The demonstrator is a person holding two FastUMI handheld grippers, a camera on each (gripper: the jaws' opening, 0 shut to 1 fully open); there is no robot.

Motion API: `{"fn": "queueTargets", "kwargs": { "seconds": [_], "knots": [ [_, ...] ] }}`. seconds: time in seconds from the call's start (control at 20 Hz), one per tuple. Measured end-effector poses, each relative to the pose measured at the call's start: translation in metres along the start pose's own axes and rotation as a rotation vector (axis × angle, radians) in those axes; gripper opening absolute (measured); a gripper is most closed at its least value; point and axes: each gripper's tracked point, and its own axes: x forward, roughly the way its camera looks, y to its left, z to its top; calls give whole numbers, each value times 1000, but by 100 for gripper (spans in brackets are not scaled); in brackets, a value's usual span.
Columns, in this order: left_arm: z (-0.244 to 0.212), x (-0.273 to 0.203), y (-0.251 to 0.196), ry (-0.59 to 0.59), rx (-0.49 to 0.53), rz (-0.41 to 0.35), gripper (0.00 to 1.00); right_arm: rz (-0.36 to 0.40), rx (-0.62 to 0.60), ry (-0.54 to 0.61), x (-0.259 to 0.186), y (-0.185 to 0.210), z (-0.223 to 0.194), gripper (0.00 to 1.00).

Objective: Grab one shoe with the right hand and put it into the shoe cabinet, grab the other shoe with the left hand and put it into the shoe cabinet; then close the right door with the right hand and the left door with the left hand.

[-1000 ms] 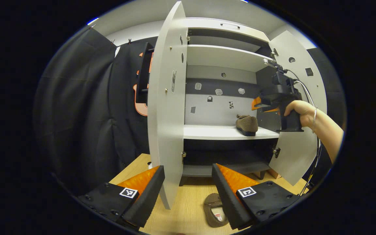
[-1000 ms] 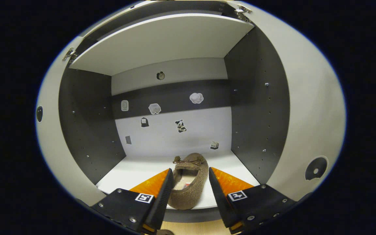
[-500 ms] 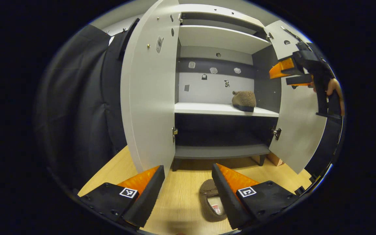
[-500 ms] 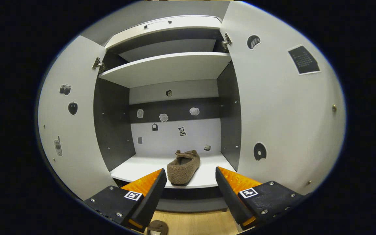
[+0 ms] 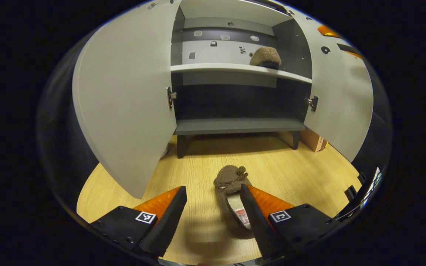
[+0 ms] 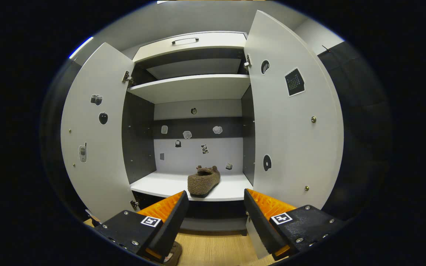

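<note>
Withdrawn from the shelved slipper [image 6: 203, 180], my right gripper [image 6: 215, 218] hangs released, while my left gripper [image 5: 213, 214], spread, descends on the floor slipper [image 5: 233, 201] outside the shoe cabinet [image 5: 235, 125]; next: straddle, clench.

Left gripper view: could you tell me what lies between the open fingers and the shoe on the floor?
Nothing but bare wooden floor; the shoe lies by the left gripper's right finger.

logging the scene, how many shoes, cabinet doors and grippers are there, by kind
shoes: 2, shoe on the shelf and shoe on the floor
cabinet doors: 2, left door and right door, both open
grippers: 2, left gripper and right gripper
total: 6
</note>
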Motion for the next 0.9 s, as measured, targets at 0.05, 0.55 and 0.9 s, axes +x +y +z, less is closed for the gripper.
{"fn": "queueTargets", "kwargs": {
  "seconds": [0.05, 0.55, 0.9],
  "knots": [
    [-12, 1, 0, 36, -6, 0, 96, 1, -4, -1, -4, -1, -1, 92],
    [-69, 56, -5, 248, -71, -45, 95, 18, -53, -26, -21, 0, -6, 92],
    [-69, 62, -15, 289, 38, -59, 29, 12, -18, -14, -26, -3, -11, 92]
  ]
}}
